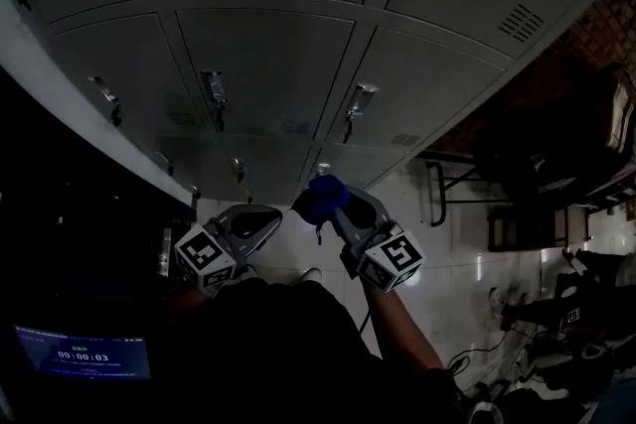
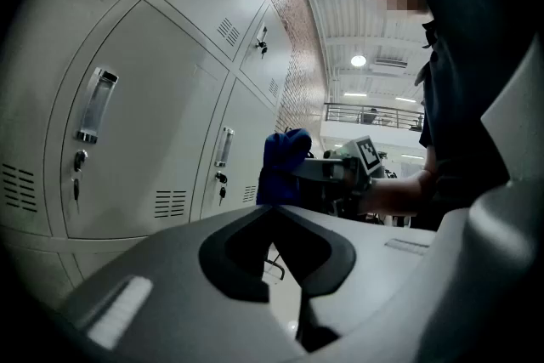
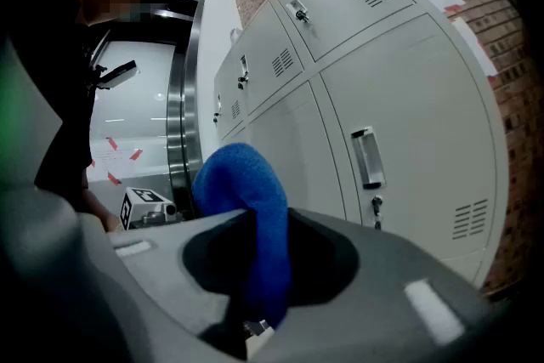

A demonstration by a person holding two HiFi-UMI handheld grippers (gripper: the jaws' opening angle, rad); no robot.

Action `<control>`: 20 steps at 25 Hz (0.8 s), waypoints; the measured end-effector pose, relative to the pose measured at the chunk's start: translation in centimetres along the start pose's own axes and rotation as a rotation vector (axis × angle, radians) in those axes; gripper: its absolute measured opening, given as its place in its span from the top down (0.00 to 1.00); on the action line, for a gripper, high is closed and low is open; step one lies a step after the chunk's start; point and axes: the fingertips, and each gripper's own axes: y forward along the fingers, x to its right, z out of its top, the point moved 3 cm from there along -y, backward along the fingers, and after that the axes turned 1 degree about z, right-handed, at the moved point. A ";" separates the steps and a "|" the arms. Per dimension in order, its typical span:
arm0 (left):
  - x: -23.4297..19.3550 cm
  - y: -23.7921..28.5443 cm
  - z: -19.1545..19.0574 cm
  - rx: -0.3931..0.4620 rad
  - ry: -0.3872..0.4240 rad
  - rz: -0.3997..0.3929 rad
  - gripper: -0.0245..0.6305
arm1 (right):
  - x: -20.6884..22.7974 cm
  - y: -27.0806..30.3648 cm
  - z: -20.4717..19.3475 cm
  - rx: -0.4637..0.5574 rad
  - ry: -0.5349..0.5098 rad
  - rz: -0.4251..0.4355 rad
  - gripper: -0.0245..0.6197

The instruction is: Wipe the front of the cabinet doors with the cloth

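Grey cabinet doors (image 1: pixel 268 65) ahead of both jaws, cloth (image 3: pixel 246 200) not yet touching: right gripper (image 1: pixel 338 209) jaws pinch it, wad past the tips, left gripper (image 1: pixel 260 219) jaws closed empty; risk: a handle (image 3: pixel 367 157) snags the wad, pulls it free.

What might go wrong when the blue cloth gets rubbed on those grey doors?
1. The cloth is a bunched wad pinched between the right gripper's jaws, so pressing it on a door might pull it loose.
2. Small keys hang below the handles, and the cloth may snag there.
3. The left gripper, shut and empty, sits close beside the right one and might bump it.
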 end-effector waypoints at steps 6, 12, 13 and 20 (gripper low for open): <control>0.1 -0.9 0.0 -0.005 -0.009 0.007 0.96 | 2.6 1.1 5.3 0.038 -0.026 -0.035 0.84; 0.0 -1.4 -0.1 -0.005 -0.017 0.014 0.96 | 6.2 2.4 11.0 0.036 -0.096 -0.089 0.84; 0.0 -1.5 -0.1 -0.004 -0.018 0.016 0.96 | 6.7 2.5 12.0 0.045 -0.108 -0.101 0.84; -0.3 -2.0 -0.2 0.000 -0.023 0.030 0.96 | 9.3 4.5 18.3 0.082 -0.182 -0.157 0.84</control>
